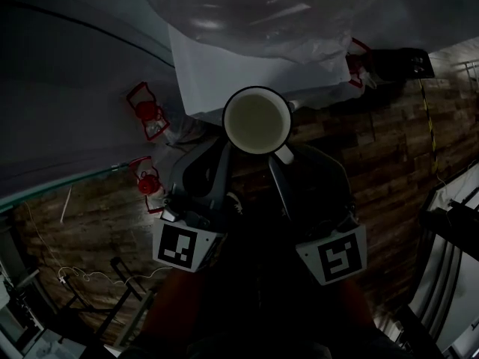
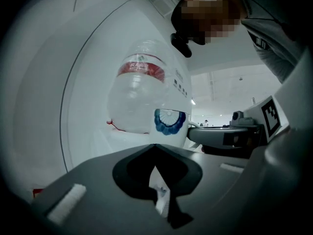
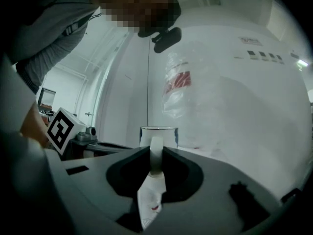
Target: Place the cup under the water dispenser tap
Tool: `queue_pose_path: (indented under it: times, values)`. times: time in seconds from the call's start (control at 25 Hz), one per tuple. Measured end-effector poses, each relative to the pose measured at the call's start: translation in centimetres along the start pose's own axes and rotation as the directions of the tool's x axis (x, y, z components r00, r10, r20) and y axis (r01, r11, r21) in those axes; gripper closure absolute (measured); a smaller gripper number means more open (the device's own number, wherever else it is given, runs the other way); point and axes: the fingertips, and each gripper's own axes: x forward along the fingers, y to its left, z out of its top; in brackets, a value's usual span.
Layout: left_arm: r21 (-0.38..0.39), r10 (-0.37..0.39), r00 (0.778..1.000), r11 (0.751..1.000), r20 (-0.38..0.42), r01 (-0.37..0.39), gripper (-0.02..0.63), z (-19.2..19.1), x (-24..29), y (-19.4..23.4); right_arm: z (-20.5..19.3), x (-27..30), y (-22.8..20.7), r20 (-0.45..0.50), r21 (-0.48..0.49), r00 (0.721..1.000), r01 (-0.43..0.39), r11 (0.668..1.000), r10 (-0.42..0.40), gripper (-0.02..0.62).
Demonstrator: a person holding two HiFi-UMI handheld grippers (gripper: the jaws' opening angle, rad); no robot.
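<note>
- I have the white, dark-rimmed metal cup upright with its mouth up. It sits just in front of the boxy white water dispenser, and in the head view its rim overlaps the dispenser's front edge.
- The right gripper is clamped on the cup's white loop handle. In the right gripper view the handle stands between the two jaws, and they press on it from both sides.
- The handle points away from the dispenser, back toward me. That puts the right gripper's long axis straight at the dispenser front, with the cup carried at its tip.
- The left gripper has its jaws together with nothing between them. Its tips lie at the cup's left, on the side facing away from the dispenser.
- In the left gripper view the cup's blue-patterned wall shows just beyond those tips and a little to the right. I cannot tell whether the tips touch the cup.
- A clear plastic water bottle stands on top of the dispenser, above and beyond the cup.
- I cannot pick out the tap with any certainty in this dim light.
- My judgement is that the right gripper alone does the work. What remains looks like a short push toward the dispenser along that gripper's own axis, keeping the cup level.
- The left gripper is as near but holds nothing, so at most it steadies the cup.
</note>
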Motion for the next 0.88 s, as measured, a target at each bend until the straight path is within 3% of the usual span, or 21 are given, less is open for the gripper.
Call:
queue_pose_path:
  times: [0.36, 0.88]
  values:
    - [0.037, -0.056, 0.998, 0.998, 0.005, 0.056, 0.598, -3.1, 1.8, -4.7, -4.5, -5.5, -1.7, -0.009, 0.052, 0.999, 0.039, 0.998, -0.038, 0.534]
    - [-0.001, -0.031, 0.997, 1.000, -0.065, 0.031, 0.598, -16.6, 2.7, -4.6, -19.4, -7.2, 0.1, -0.097, 0.129, 0.995, 0.035, 0.991, -0.022, 0.534]
